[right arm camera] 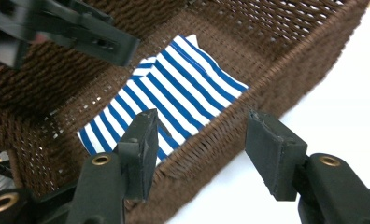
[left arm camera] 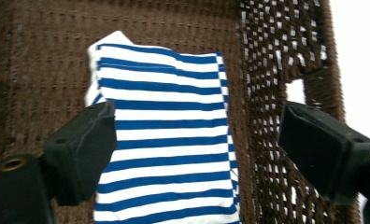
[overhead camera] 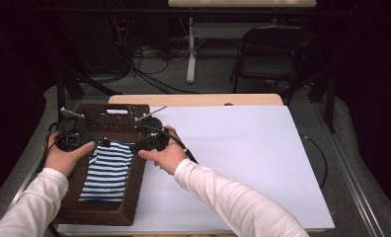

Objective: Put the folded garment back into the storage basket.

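- Striped folded cloth (overhead camera: 107, 170) lies flat inside the brown wicker basket (overhead camera: 134, 197), at the table's (overhead camera: 243, 148) 9 o'clock side.
- Left tool (left arm camera: 192, 149) released, above the cloth.
- Right tool (right arm camera: 204, 149) released, straddling the basket's wall.

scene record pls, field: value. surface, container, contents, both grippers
surface: white table top
container: brown wicker basket, at the table's left edge
contents: folded blue-and-white striped cloth, lying flat on the basket floor
left gripper: open, above the cloth's far end, holding nothing
right gripper: open, jaws straddling the basket's side wall, holding nothing
background: dark folding chair behind the table
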`<state>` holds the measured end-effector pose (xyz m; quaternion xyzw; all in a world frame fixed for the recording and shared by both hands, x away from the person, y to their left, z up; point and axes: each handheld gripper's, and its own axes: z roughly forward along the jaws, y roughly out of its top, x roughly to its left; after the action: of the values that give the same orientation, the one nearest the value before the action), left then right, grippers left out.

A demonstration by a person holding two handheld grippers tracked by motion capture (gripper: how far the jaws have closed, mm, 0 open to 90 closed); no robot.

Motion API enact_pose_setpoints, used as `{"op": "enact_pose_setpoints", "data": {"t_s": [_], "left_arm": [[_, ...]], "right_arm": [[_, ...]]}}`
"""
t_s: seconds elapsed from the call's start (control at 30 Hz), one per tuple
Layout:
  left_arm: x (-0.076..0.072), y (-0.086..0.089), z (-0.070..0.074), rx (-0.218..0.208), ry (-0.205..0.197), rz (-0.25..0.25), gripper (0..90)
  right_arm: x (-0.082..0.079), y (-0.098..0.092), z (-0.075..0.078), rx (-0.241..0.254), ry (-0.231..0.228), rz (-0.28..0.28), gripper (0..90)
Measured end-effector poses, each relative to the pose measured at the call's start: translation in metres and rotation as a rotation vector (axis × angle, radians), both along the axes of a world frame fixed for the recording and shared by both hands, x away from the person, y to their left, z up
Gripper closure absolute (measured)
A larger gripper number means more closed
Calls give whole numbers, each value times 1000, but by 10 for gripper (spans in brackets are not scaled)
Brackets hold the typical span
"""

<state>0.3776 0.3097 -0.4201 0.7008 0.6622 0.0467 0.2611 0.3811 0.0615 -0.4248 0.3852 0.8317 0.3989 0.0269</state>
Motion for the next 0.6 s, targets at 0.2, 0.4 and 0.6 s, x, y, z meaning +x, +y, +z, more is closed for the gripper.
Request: {"op": "enact_pose_setpoints", "data": {"t_s": [0.2, 0.4, 0.6], "left_arm": [[-4, -8, 1, 1, -9, -32, 49], [-8, -16, 1, -9, -23, -63, 9], [-14, -26, 5, -27, -56, -101, 0]], "right_arm": [[0, -10, 2, -21, -16, 4, 311], [0, -24, 1, -40, -17, 43, 150], [-3, -38, 3, -72, -37, 42, 26]]}}
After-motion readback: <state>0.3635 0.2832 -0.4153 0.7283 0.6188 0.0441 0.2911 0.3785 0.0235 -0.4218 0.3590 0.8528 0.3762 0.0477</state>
